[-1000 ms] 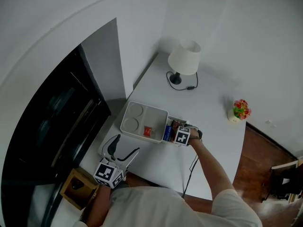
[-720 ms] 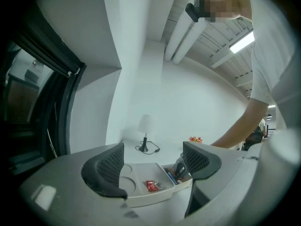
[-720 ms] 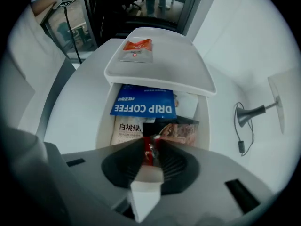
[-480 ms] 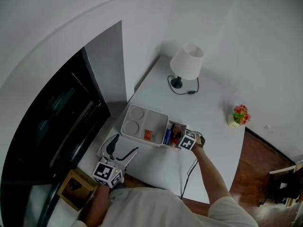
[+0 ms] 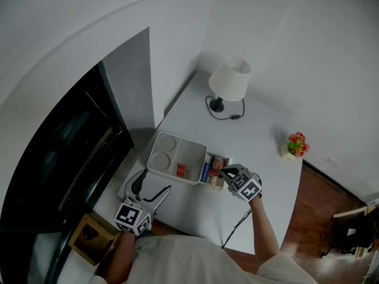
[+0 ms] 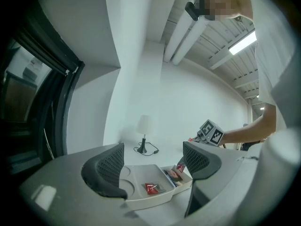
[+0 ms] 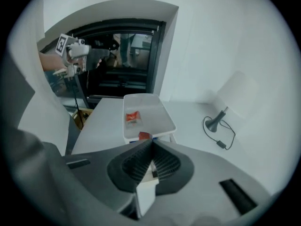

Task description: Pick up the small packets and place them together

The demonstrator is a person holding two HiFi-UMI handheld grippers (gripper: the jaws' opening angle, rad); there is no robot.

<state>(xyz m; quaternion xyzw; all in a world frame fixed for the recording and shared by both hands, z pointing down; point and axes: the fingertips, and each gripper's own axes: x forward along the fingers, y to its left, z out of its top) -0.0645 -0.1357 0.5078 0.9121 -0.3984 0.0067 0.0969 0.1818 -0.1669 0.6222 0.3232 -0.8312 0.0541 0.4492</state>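
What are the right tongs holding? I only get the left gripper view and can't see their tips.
Observer: In the right gripper view, the right tongs are shut on a red packet. One corner shows at the tips.
Operator: Where are the tips, over the tray?
Observer: No. In the head view they sit over the small box beside the white tray, not over the tray itself.

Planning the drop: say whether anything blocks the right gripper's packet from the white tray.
Nothing visible does: the right gripper, shut on a red packet, hangs beside the white tray, whose large compartment lies open.
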